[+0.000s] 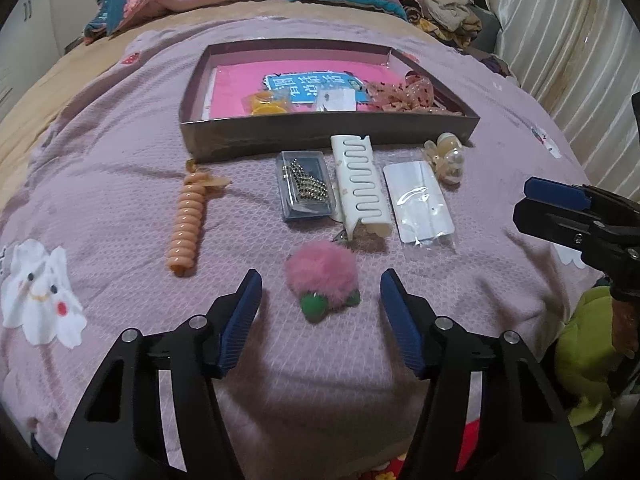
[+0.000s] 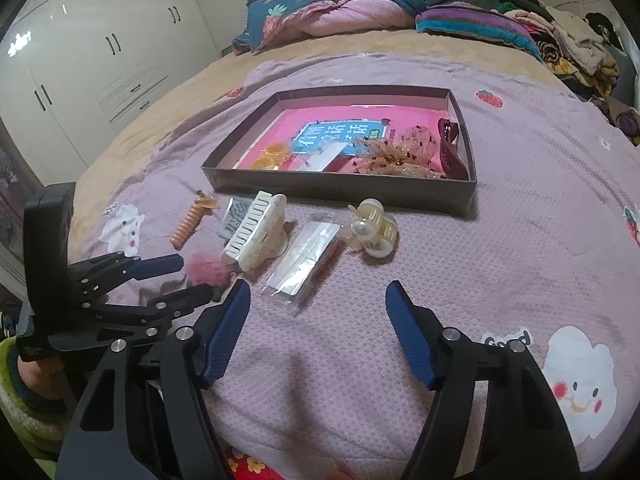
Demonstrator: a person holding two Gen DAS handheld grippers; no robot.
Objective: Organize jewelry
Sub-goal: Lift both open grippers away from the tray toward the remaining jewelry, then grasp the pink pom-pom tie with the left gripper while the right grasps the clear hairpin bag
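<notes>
Right now my left gripper stands apart around the pink pompom, pads not touching; I'd centre, then close gently on the fluff. It lies well in front of the box. My right gripper gapes empty; only its camera shows the maroon clip in the box.

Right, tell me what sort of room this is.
Most likely a bedroom at home. The things lie on a bed under a pink cover, folded quilts are heaped at its far end, and a white wardrobe lines the wall beside it.
</notes>
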